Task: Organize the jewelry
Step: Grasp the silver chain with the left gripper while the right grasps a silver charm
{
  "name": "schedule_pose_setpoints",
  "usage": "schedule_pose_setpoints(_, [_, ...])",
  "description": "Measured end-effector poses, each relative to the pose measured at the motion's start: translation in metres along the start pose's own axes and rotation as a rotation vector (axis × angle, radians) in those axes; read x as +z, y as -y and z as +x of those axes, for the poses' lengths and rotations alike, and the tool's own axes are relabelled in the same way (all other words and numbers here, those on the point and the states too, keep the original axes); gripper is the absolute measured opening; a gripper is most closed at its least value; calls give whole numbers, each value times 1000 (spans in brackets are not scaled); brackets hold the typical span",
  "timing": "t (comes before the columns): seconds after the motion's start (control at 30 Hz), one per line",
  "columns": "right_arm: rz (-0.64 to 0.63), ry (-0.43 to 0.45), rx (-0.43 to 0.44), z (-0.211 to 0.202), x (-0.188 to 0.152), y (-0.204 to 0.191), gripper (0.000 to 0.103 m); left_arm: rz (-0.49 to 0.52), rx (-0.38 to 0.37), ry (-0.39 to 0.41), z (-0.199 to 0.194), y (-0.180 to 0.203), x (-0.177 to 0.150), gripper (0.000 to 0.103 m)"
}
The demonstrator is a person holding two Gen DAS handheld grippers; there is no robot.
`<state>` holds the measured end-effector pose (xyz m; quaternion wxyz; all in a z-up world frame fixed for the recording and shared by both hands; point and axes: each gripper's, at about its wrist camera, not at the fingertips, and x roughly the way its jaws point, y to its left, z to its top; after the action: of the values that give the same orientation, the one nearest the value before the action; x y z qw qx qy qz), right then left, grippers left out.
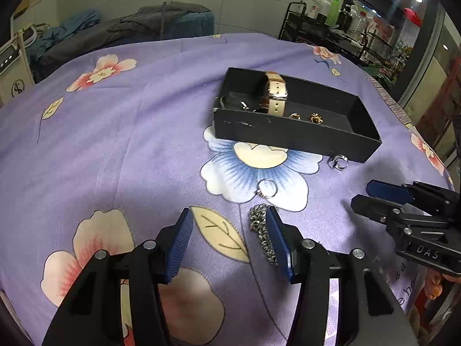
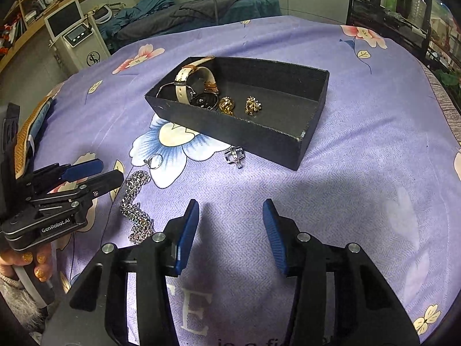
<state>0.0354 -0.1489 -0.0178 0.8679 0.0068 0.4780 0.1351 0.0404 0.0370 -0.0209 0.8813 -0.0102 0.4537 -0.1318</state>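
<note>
Both grippers hang half-open and empty; the left gripper (image 1: 229,219) straddles bare cloth, risking missing the chain (image 1: 260,230) beside its right finger.

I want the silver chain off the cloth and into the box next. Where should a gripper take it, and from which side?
Grip the silver chain at a bunched clump near its middle, from straight above, fingers across its width. It lies flat and limp on the cloth, so no edge offers a side approach. The open left gripper is nearest.

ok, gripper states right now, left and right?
Left gripper: open, empty, silver chain beside one finger.
Right gripper: open, empty.
</note>
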Motion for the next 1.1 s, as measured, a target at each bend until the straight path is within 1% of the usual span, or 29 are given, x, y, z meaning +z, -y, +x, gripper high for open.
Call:
schedule_pose_setpoints(0.1, [1,-6,-4,5,5,2,42,55,-21,-12,11,15,7,49])
schedule_pose_setpoints(0.2, [1,-11,-3,9,11,4,40,108,-17,-46,27,26,9,40])
schedule_pose_setpoints(0.27, [0,-12,-3,11,14,5,39,132,-8,-31,30,30,9,35])
schedule_pose_setpoints(0.33, [13,-15,2,14,16,6,39,144,-16,-28,31,32,12,18])
schedule_pose_setpoints(0.53, [18,-16,9,18,20,3,39,133,-32,-13,30,27,11,17])
schedule_pose_setpoints(0.63, [12,-15,4,22,23,0,39,94,-27,-9,28,20,10,17])
schedule_pose_setpoints(0.77, [17,-2,-24,28,29,-4,38,49,-8,-10,26,10,9,17])
schedule_pose_setpoints(0.87, [10,10,-62,33,31,-8,31,34,-5,-11,26,6,8,17])
schedule_pose_setpoints(0.9, [9,14,-75,34,31,-9,27,31,-5,-11,26,6,8,16])
schedule_pose_setpoints(0.97, [11,17,-80,34,31,-9,24,26,-6,-10,25,5,7,16])
schedule_pose_setpoints(1.03, [-10,21,-84,33,30,-9,17,23,-8,-9,25,5,7,16])
schedule_pose_setpoints(1.1, [-6,22,-61,31,28,-5,17,20,-9,-9,25,4,7,16])
